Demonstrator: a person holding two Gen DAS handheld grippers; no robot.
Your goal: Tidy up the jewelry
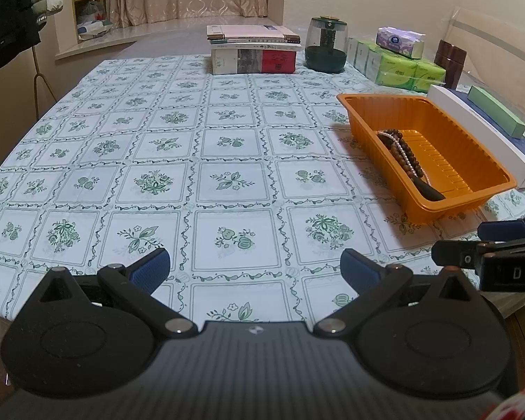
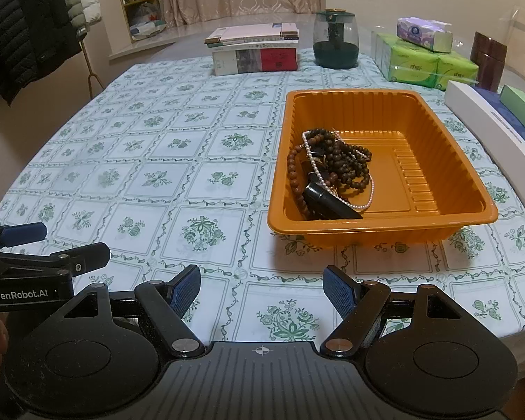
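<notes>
An orange plastic tray (image 2: 437, 133) stands on the tablecloth at the right; it also shows in the left wrist view (image 1: 479, 175). Inside it lies a heap of jewelry (image 2: 332, 168): brown wooden bead strings, a white pearl strand (image 2: 362, 206) and a black strap-like piece (image 2: 327, 204). The heap also shows in the left wrist view (image 1: 407, 157). My left gripper (image 1: 255, 269) is open and empty above the near table edge, left of the tray. My right gripper (image 2: 261, 287) is open and empty, just in front of the tray. Each gripper shows at the edge of the other's view.
At the far edge stand a stack of books (image 2: 255, 49), a green glass jar (image 2: 336, 40), green tissue packs (image 2: 434, 64) with a purple pack on top, and a dark brown canister (image 2: 488, 59). Long white, blue and green boxes (image 2: 500, 133) lie right of the tray.
</notes>
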